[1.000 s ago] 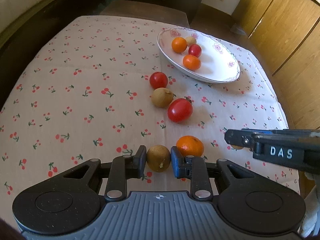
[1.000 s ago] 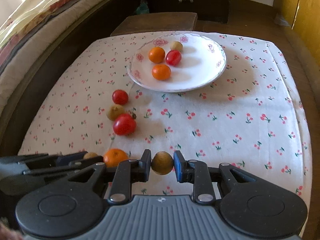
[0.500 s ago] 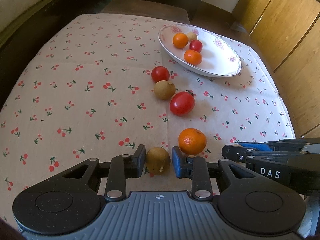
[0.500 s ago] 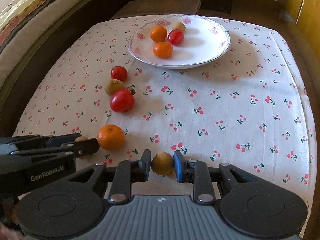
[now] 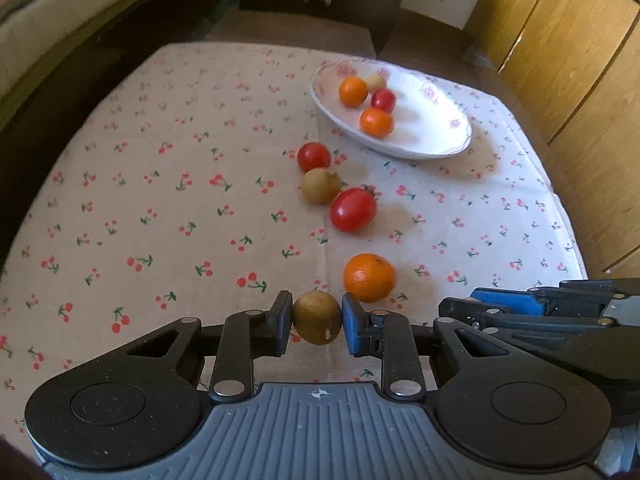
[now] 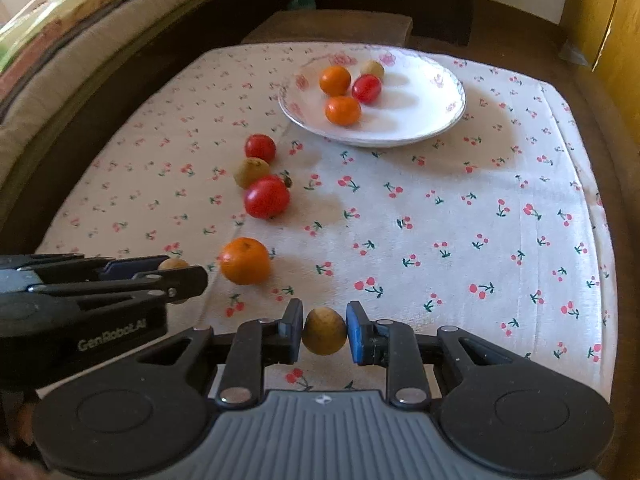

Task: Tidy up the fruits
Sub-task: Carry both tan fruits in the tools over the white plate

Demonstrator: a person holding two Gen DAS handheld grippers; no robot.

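My left gripper (image 5: 316,322) has its jaws closing on a brown round fruit (image 5: 317,312), with both pads pressing its sides just above the cherry-print cloth. My right gripper (image 6: 324,330) is shut on a second brown fruit (image 6: 324,332) low over the near cloth. Each gripper shows in the other's view: the left gripper (image 6: 188,278) at the left, the right gripper (image 5: 460,306) at the right. On the cloth lie an orange (image 5: 369,278), a large tomato (image 5: 353,209), a brown fruit (image 5: 321,185) and a small tomato (image 5: 314,156).
A white flowered plate (image 5: 440,148) at the far side holds two oranges, a tomato and a pale fruit. The table's edges drop off all round. Wooden cupboard doors (image 5: 580,60) stand to the right, a cushioned bench (image 6: 60,92) to the left.
The left jaws eased off the brown fruit for a moment and now press it again. The right gripper stays shut on its fruit. Both views shifted only slightly.
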